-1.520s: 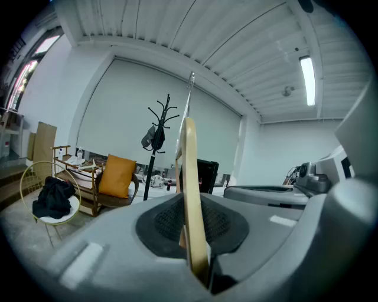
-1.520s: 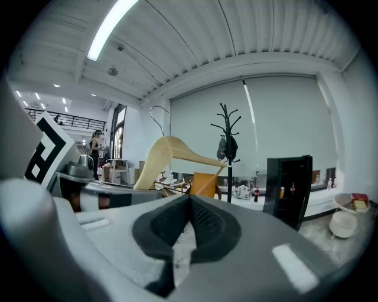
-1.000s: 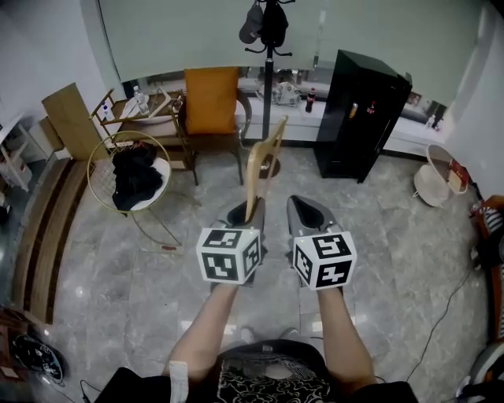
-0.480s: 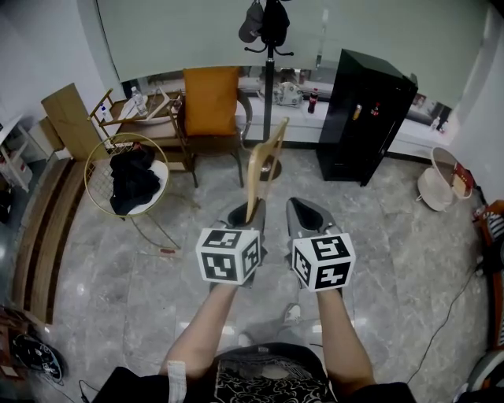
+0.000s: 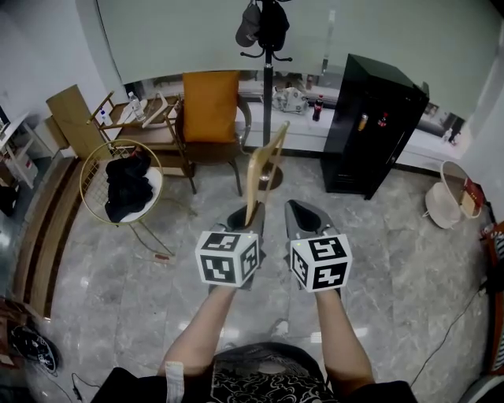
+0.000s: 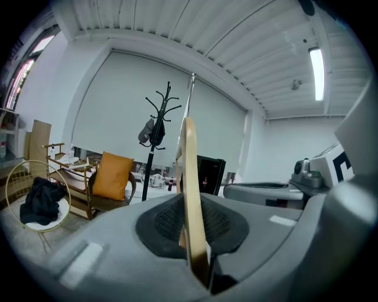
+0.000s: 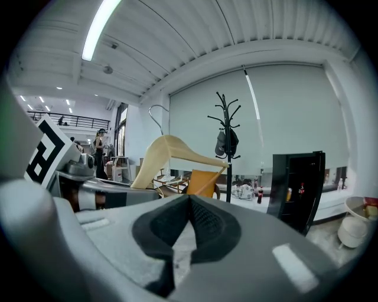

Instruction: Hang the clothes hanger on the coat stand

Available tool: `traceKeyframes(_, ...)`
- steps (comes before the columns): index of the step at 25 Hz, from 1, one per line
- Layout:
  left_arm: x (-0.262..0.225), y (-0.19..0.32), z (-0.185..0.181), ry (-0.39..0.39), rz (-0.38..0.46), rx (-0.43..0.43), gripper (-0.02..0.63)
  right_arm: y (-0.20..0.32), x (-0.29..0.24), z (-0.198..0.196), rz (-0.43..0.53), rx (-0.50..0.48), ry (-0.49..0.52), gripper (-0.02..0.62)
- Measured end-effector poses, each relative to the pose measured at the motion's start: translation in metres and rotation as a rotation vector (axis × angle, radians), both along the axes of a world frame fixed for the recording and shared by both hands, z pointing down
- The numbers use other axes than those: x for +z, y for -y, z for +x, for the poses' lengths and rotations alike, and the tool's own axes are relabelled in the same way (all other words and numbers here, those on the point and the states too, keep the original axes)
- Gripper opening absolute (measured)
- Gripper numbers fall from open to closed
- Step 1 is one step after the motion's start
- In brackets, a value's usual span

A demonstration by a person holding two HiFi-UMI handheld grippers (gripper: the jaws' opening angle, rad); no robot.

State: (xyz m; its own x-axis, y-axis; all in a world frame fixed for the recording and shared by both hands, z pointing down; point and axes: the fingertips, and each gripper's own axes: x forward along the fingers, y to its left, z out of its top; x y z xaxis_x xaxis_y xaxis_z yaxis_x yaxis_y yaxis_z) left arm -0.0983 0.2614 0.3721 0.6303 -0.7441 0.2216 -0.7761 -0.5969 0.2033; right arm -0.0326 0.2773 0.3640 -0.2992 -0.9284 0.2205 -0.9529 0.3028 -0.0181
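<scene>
A pale wooden clothes hanger (image 5: 264,169) stands upright in front of me with its metal hook on top, and my left gripper (image 5: 246,214) is shut on its lower end. The left gripper view has the hanger (image 6: 189,189) edge-on, pinched between the dark pads. My right gripper (image 5: 299,211) is level with it on the right, shut and empty; its pads (image 7: 204,227) meet at the tip. The black coat stand (image 5: 268,75) rises by the far wall straight ahead, with dark caps (image 5: 252,22) on its prongs. Both gripper views show the coat stand (image 6: 155,141) (image 7: 228,150) well beyond the jaws.
A wooden chair with an orange cushion (image 5: 211,106) stands left of the stand's foot. A black cabinet (image 5: 370,118) is to its right. A gold wire basket (image 5: 88,189) holding black cloth sits at the left. A white basket (image 5: 447,201) is at the far right.
The room has drifted slightly in the head view, with the cabinet and the white basket sliding right. Both grippers and the hanger keep the same pose.
</scene>
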Motion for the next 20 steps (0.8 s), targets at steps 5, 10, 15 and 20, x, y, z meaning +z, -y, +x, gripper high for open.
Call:
traceKeyframes(5, 0.005, 0.019, 0.035, 0.015, -0.013, -0.028, 0.035, 0.024, 0.002, 0.033, -0.006, -0.034, 0.012, 0.000)
traceKeyframes(10, 0.006, 0.035, 0.066, 0.023, -0.022, -0.046, 0.035, 0.040, 0.002, 0.062, -0.006, -0.058, 0.020, 0.000)
traceKeyframes(15, 0.004, 0.042, 0.084, 0.031, -0.022, -0.054, 0.035, 0.049, 0.003, 0.080, -0.013, -0.074, 0.031, 0.000)
traceKeyframes(20, 0.009, 0.056, 0.092, 0.034, -0.021, -0.060, 0.035, 0.061, 0.008, 0.085, -0.008, -0.095, 0.022, 0.001)
